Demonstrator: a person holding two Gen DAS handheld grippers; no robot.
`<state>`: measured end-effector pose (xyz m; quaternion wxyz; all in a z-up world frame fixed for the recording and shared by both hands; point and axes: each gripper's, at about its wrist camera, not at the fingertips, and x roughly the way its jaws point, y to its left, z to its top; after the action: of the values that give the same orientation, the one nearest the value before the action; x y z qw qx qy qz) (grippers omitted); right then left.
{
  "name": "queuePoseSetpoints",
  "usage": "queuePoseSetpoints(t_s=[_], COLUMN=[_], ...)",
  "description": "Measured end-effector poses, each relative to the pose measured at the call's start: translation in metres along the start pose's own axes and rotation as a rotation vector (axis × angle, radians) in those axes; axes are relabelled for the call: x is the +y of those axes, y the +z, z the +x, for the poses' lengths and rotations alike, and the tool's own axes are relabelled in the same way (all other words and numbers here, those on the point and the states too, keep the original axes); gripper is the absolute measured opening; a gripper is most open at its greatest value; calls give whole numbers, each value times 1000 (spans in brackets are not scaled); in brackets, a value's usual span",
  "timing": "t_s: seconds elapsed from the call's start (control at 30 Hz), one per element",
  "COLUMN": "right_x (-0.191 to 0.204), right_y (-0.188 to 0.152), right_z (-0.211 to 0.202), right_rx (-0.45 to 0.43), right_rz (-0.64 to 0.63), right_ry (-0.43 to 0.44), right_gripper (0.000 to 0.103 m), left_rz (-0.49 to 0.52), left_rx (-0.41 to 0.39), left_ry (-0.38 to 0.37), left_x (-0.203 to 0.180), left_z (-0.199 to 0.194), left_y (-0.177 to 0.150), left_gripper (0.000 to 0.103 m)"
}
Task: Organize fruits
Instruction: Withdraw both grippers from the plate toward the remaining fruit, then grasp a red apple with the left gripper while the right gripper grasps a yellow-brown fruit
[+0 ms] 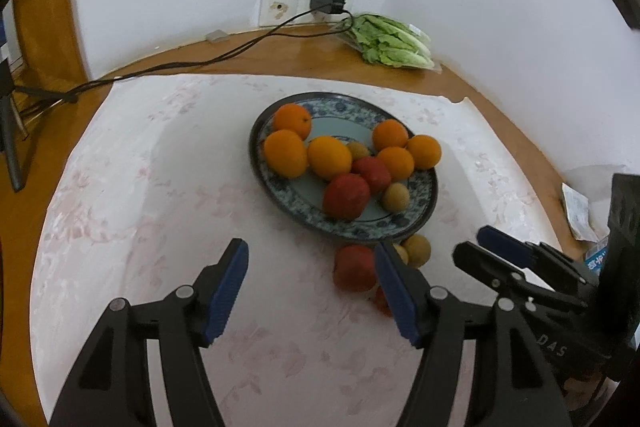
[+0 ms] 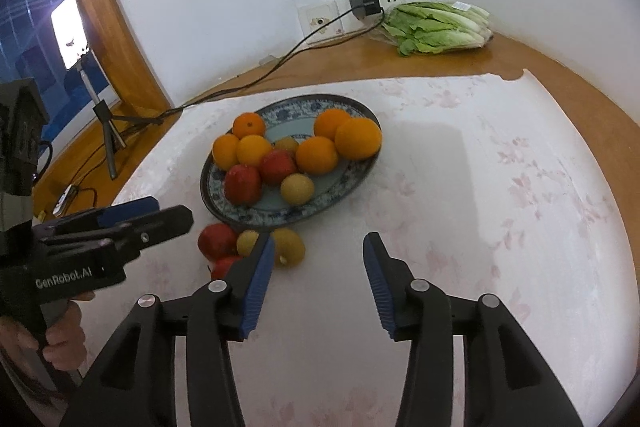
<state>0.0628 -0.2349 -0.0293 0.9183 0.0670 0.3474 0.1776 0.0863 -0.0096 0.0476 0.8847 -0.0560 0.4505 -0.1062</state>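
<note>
A blue-patterned plate (image 1: 352, 228) (image 2: 248, 217) holds several oranges (image 1: 285, 153) (image 2: 357, 138), two red fruits (image 1: 346, 195) (image 2: 243, 183) and two yellow-brown fruits (image 1: 395, 197) (image 2: 297, 189). Just in front of the plate, on the cloth, lie a red fruit (image 1: 354, 267) (image 2: 216, 241), a second red one (image 2: 224, 267) partly hidden by a finger, and two yellow-brown fruits (image 1: 418, 249) (image 2: 288, 247). My left gripper (image 1: 310, 247) (image 2: 172, 211) is open over bare cloth, its right finger against these loose fruits. My right gripper (image 2: 319, 241) (image 1: 472, 243) is open to their right, nothing between its pads.
A bagged lettuce (image 1: 394, 43) (image 2: 440, 25) lies by the wall at the back. A charger (image 2: 365, 6) sits in the wall socket and its cable (image 1: 224, 57) runs across the wooden table. A lit lamp on a tripod (image 2: 71, 31) stands left. A hand (image 2: 64, 339) holds the left gripper's handle.
</note>
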Motion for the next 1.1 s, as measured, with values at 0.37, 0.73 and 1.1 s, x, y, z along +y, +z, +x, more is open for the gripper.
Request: queuePoseSetpoints(t_s=[0.37,0.73,1.1], right_x=[-8,-16,-17], right_y=[-18,-25,-25], right_z=[-2,1,3], right_rx=[19,22,28], right_rz=[13,29,38], right_ry=[-20,-10,6], right_gripper=[50,50,50], left_rz=[-20,-23,-40], left_rx=[36,50,45], left_ry=[-21,-2,-21], left_x=[-1,-10,-11], left_z=[9,24,31], left_y=[-10,-13,-14], left_gripper=[69,69,60])
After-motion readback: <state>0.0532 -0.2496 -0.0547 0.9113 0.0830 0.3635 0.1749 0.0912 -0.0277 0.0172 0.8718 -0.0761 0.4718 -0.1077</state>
